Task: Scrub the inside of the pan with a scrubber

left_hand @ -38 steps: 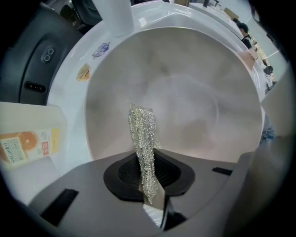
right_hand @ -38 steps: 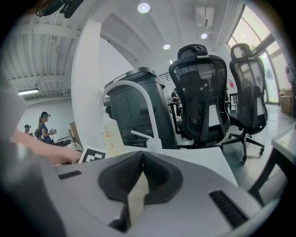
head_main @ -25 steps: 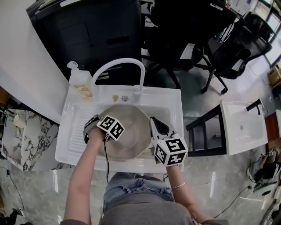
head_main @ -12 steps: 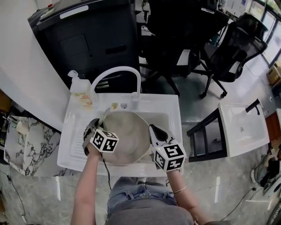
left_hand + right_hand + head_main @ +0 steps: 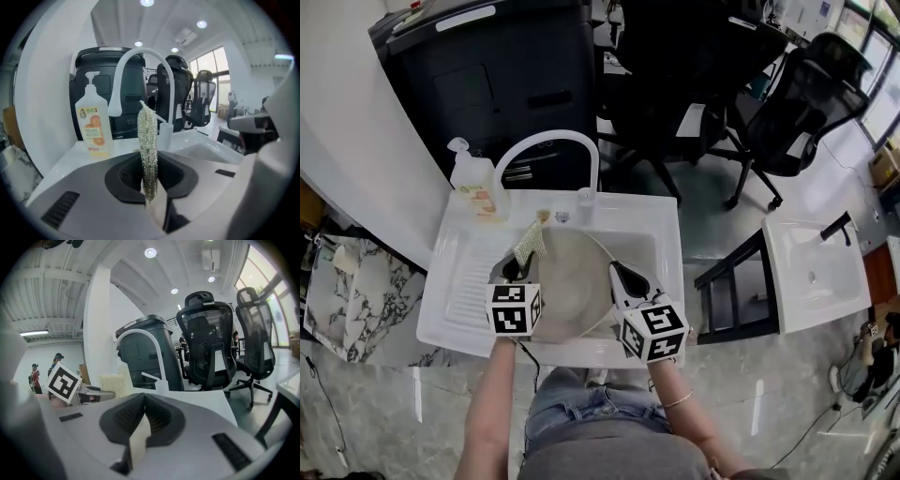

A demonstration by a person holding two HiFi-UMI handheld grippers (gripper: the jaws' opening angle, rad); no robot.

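A round pale pan (image 5: 570, 286) sits tilted in the white sink (image 5: 661, 234). My left gripper (image 5: 517, 269) is shut on a pale, glittery mesh scrubber (image 5: 530, 246), which it holds upright over the pan's far-left rim. In the left gripper view the scrubber (image 5: 148, 145) stands edge-on between the jaws of that gripper (image 5: 150, 168). At the pan's right side, my right gripper (image 5: 620, 278) is shut on the rim. In the right gripper view the thin rim (image 5: 138, 439) sits between the jaws of that gripper (image 5: 142, 420), and the scrubber (image 5: 114, 384) shows at the left.
A white arched faucet (image 5: 546, 150) rises behind the basin. A soap pump bottle (image 5: 472, 176) stands at the sink's back-left corner. The ribbed drainboard (image 5: 469, 277) lies left. A marble counter (image 5: 347, 291) and black office chairs (image 5: 787, 103) surround the sink.
My left gripper has drawn back from over the pan's middle, and the scrubber now stands up at the far-left rim. The right gripper has stayed on the rim.
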